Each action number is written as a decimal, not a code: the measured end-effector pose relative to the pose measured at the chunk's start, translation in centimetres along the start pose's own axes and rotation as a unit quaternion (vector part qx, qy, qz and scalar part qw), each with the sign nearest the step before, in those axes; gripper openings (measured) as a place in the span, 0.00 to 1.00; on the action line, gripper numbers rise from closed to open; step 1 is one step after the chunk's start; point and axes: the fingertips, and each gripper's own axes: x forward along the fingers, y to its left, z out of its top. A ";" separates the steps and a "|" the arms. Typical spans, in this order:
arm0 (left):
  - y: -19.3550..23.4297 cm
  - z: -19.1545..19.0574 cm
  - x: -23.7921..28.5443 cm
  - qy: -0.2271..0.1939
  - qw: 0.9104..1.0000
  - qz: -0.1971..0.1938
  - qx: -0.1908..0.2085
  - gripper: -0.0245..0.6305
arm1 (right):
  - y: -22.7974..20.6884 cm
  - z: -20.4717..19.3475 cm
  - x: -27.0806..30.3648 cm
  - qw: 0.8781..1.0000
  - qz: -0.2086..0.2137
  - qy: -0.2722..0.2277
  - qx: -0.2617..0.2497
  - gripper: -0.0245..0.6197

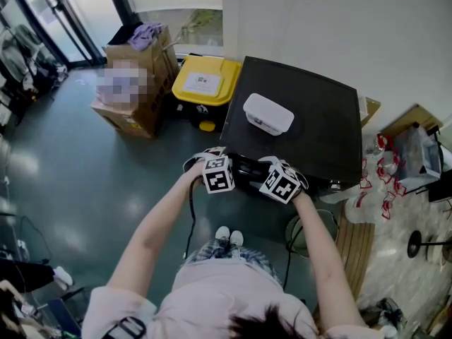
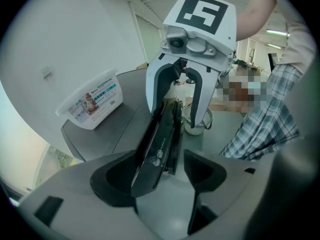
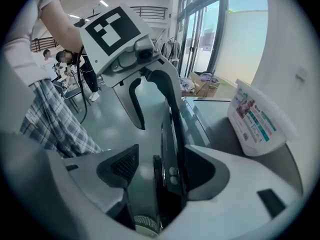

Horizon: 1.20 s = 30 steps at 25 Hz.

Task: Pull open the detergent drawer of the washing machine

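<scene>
The washing machine (image 1: 296,119) has a dark flat top, and I look down on it from above. Both grippers sit side by side at its front top edge. In the left gripper view, my left gripper (image 2: 160,179) straddles the black front panel (image 2: 160,134). The panel lies against one jaw, with a gap at the other. In the right gripper view, my right gripper (image 3: 165,176) straddles the same panel (image 3: 170,149), again with a gap on one side. From the head view the left gripper (image 1: 236,168) and right gripper (image 1: 258,174) face each other. The drawer front cannot be told apart from the panel.
A white lidded tub (image 1: 268,113) stands on the machine's top. A yellow-lidded bin (image 1: 206,80) and cardboard boxes (image 1: 138,83) stand to the left of the machine. A round white basket (image 1: 311,232) and wooden boards (image 1: 357,239) lie on the floor by my right arm.
</scene>
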 end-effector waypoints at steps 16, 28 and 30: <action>0.9 -0.3 0.9 0.028 0.999 0.033 0.028 0.36 | -0.6 -0.5 0.6 0.999 -0.019 0.021 -0.015 0.37; 2.0 -0.4 1.0 0.039 0.994 0.088 0.049 0.18 | -2.0 -0.5 0.8 0.995 -0.089 0.039 -0.039 0.14; 2.0 -0.4 1.0 0.039 0.994 0.091 0.051 0.18 | -2.1 -0.5 0.8 0.994 -0.096 0.039 -0.042 0.13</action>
